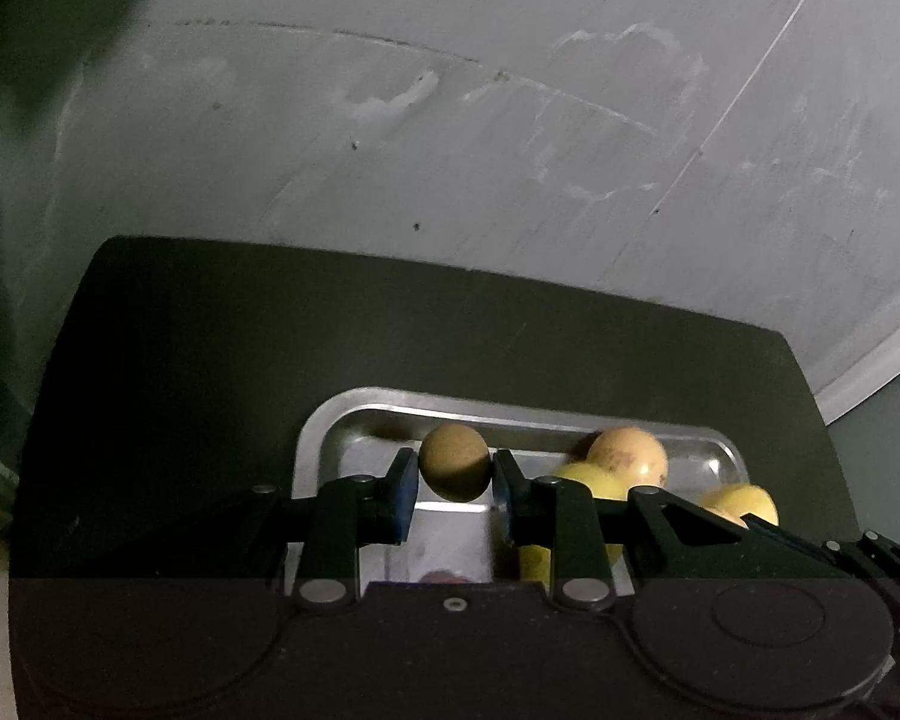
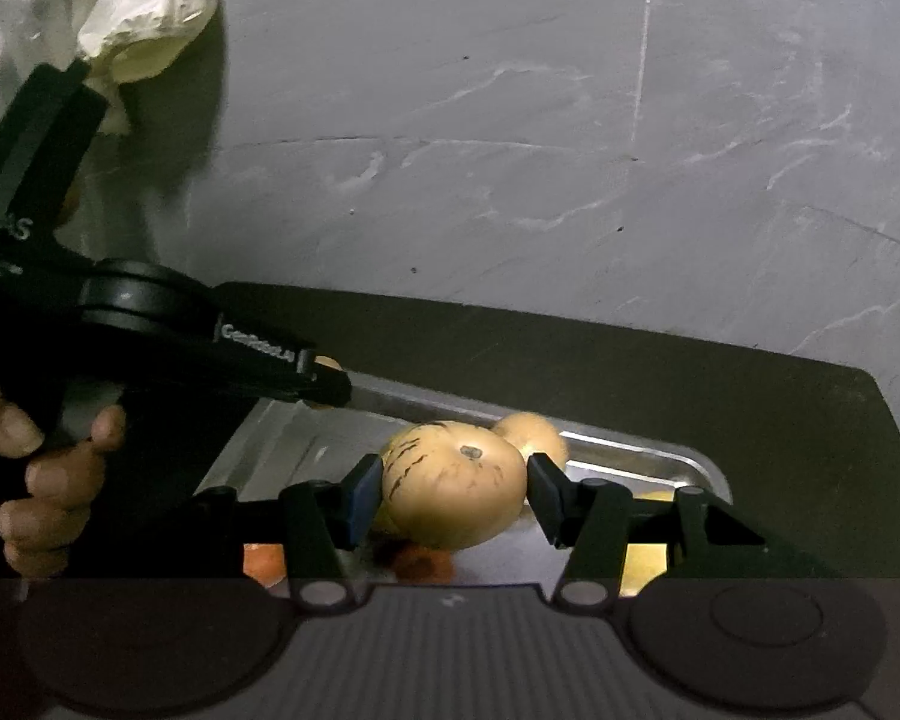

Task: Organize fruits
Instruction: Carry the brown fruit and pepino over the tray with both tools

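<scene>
Two grippers work over a metal tray on a dark mat; faint writing on the left gripper is unreadable. It clasps a small brown fruit at the tray's far left, beside yellow fruits. At the tray's near middle, the right gripper clasps a striped tan fruit.

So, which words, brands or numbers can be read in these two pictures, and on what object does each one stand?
"GenRobot.AI", white print, slightly blurred: on the black body of the left gripper, right wrist view.
"AS", end of a cut-off word: same gripper's handle.
Small line below it: too blurred to read.
Brown fruit, striped fruit, metal tray: no text.
</scene>
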